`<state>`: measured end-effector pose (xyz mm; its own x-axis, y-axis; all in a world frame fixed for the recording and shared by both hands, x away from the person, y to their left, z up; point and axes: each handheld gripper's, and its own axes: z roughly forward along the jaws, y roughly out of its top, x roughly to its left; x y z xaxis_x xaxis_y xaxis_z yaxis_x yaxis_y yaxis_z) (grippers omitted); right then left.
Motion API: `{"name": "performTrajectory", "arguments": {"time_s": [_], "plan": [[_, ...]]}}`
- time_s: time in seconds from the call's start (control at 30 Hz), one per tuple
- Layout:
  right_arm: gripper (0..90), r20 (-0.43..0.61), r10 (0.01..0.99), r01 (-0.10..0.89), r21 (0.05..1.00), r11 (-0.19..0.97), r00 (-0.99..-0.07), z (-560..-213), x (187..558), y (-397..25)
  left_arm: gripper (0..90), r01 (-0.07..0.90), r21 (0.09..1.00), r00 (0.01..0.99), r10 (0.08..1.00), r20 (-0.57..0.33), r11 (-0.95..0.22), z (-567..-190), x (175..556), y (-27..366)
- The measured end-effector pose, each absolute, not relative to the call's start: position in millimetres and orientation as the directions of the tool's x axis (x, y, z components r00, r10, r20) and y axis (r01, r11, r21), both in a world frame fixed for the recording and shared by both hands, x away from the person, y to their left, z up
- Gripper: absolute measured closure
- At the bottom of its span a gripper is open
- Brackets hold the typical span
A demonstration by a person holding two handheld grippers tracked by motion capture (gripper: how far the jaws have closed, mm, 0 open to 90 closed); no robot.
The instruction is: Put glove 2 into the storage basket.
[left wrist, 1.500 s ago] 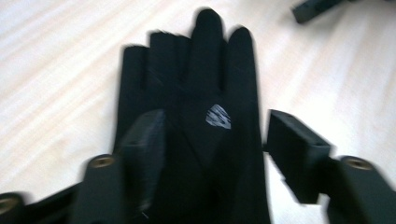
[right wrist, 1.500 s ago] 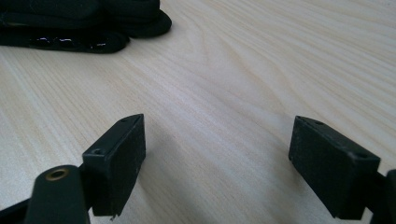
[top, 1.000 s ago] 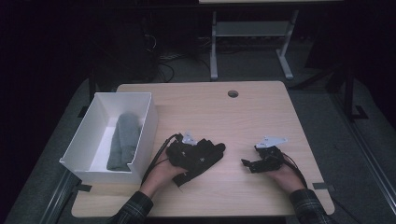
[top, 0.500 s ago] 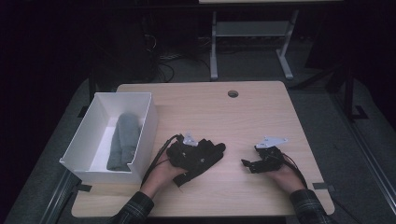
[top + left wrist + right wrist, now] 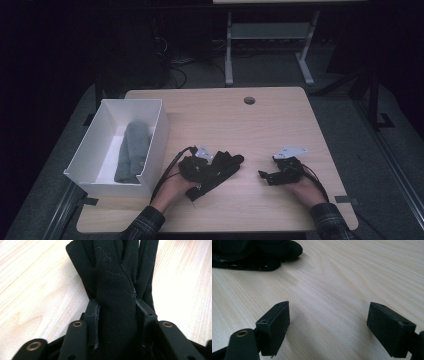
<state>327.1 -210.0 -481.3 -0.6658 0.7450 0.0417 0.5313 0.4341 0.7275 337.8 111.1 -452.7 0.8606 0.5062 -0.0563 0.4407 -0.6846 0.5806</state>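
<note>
**Glove in the left gripper's grip, box lying off to its left**

The wooden table (image 5: 280, 120) is carrying everything, and the white box (image 5: 159, 131) is sitting at its left edge with a grey rolled cloth (image 5: 132, 152) lying lengthwise inside it. The black glove (image 5: 220, 167) is lying on the tabletop just right of the box, its long axis slanting from near-left to far-right, fingers pointing away from the person. The left gripper (image 5: 196, 167) is pinching the glove (image 5: 117, 302) at the cuff end, so the jaws are closing narrow on the fabric while the glove's fingers are fanning out beyond them. The right gripper (image 5: 272, 176) is resting on the table well apart to the right, its jaws standing wide with nothing between them; from its own view the glove (image 5: 259, 253) is lying ahead and to the left. Judging by this layout, the left hand is the nearer one to the box, so any move there is likely running leftward across a short stretch of table.
</note>
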Motion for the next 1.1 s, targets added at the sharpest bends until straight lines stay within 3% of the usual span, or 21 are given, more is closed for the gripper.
{"name": "performTrajectory", "arguments": {"time_s": [0.27, 0.57, 1.1], "plan": [[18.4, 0.042, 0.746, 0.531, 0.728, 0.432, -0.665, -481, 327, -210, 63.2, 0.479, 0.583, 0.846, 0.522, -0.107, -0.657, -439, 334, 105], [18.3, 0.042, 0.746, 0.531, 0.729, 0.432, -0.665, -481, 327, -210, 63.2, 0.492, 0.599, 0.830, 0.548, -0.103, -0.632, -396, 332, 110], [18.0, 0.040, 0.744, 0.528, 0.730, 0.434, -0.667, -481, 327, -210, 63.1, 0.509, 0.668, 0.773, 0.630, -0.077, -0.543, -307, 357, 160]]}}
